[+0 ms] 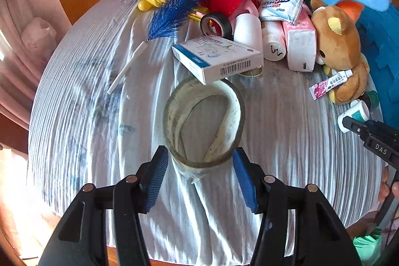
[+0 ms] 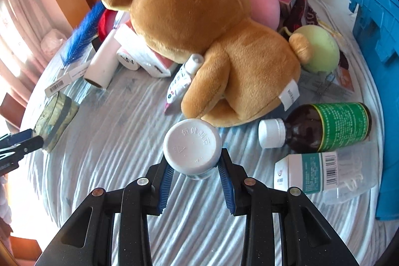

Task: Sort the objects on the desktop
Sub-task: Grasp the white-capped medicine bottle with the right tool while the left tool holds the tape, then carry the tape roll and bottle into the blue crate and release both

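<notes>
Left gripper (image 1: 200, 175) clamped on tape roll (image 1: 203, 121), right gripper (image 2: 195, 181) on white-capped bottle (image 2: 192, 150); lift both squarely, clear of tabletop (image 1: 82, 104).

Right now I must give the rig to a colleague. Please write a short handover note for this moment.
Left hand-held gripper: pads on both sides of the wide tape roll; a real grip cannot be told.
Right hand-held gripper: shut on the white-capped bottle.
On the striped cloth: medicine box leaning on the roll, brown bear, dark bottle, blue crate at the right.
Done: nothing visibly sorted.
Left: the whole pile.
</notes>
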A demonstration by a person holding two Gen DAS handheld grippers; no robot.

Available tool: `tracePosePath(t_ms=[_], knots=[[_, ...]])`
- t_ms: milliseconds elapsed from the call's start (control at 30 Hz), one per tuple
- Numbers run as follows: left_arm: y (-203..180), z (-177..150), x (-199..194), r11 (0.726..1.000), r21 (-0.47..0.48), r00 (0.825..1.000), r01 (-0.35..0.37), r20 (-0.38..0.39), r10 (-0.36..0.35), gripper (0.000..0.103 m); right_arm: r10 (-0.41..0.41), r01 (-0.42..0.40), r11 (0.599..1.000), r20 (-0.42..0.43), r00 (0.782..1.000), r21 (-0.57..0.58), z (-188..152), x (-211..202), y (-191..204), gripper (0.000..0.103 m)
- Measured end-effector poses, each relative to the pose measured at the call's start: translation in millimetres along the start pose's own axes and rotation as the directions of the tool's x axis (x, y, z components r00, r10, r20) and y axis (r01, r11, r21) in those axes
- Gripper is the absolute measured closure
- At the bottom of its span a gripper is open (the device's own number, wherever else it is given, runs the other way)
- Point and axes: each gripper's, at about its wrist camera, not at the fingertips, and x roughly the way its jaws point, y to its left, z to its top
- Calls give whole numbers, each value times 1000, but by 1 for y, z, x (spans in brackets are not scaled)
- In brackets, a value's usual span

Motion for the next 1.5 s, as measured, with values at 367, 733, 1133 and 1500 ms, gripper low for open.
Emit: tracePosePath(t_ms=[367, 733, 1133, 1500], knots=[[-18, 33, 39, 990, 132, 993, -54, -99, 67, 37, -9, 8, 1000, -50, 999, -5, -4, 13, 3, 32], [-4, 34, 44, 995, 97, 995, -1, -101, 11, 86, -34, 34, 999, -11, 999, 5, -2, 5, 5, 69], [-50, 76, -68, 985, 161, 982, 60, 169, -87, 89, -30, 29, 1000, 201, 979, 10, 31, -81, 5, 69], [-219, 153, -194, 904, 393, 854, 167, 401, -333, 89, -171, 139, 985, 576, 799, 100, 74, -288, -63, 69]])
